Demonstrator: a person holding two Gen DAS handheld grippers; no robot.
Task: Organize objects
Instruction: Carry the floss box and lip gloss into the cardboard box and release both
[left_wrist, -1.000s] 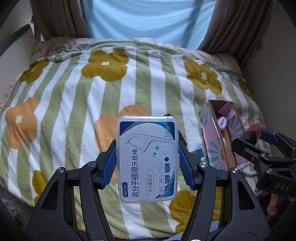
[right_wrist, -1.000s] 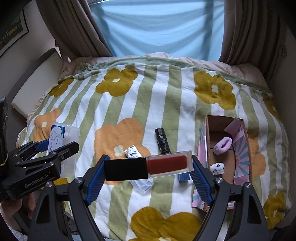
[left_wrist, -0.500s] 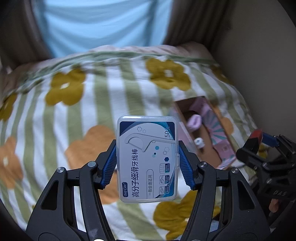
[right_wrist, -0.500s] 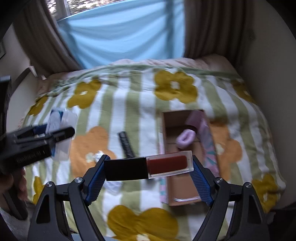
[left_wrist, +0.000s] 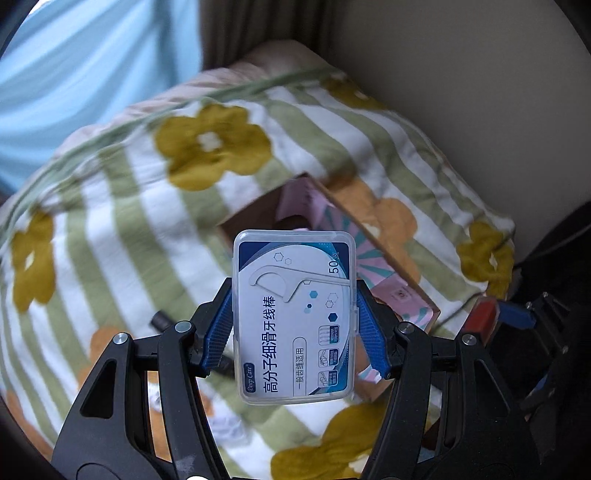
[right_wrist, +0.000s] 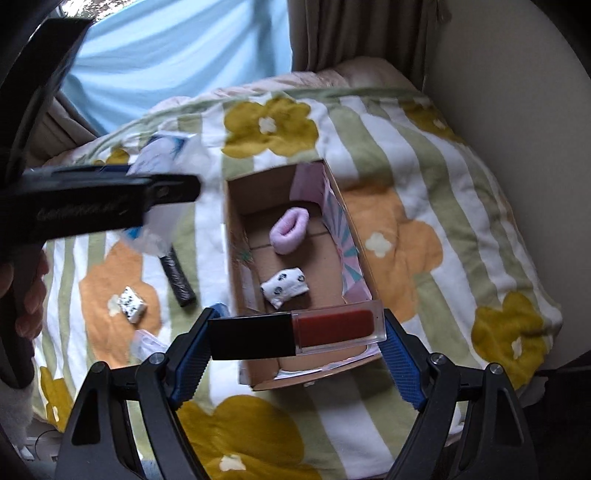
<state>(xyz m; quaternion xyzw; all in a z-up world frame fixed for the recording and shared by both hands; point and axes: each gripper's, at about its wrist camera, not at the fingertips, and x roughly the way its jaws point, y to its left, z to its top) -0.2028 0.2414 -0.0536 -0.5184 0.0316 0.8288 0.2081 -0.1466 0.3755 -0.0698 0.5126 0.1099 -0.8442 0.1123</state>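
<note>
My left gripper (left_wrist: 295, 328) is shut on a clear floss-pick box (left_wrist: 295, 317) with a blue and white label, held upright in the air in front of the open cardboard box (left_wrist: 388, 254). My right gripper (right_wrist: 295, 339) is shut on a lip gloss tube (right_wrist: 295, 334) with a black cap and red body, held crosswise above the near end of the cardboard box (right_wrist: 236, 266). Inside the box lie a purple hair tie (right_wrist: 290, 230) and a small white patterned item (right_wrist: 284, 286). The left gripper (right_wrist: 110, 199) also shows in the right wrist view, left of the box.
The box rests on a bed with a green-striped flowered blanket (right_wrist: 424, 184). On the blanket left of the box lie a black tube (right_wrist: 179, 273), a small white patterned packet (right_wrist: 131, 299) and a clear plastic item (right_wrist: 147, 343). A wall (right_wrist: 517, 110) borders the bed's right side.
Both grippers have swung right toward the cardboard box, each still holding its object. The box now lies directly ahead of both and looks closer.
</note>
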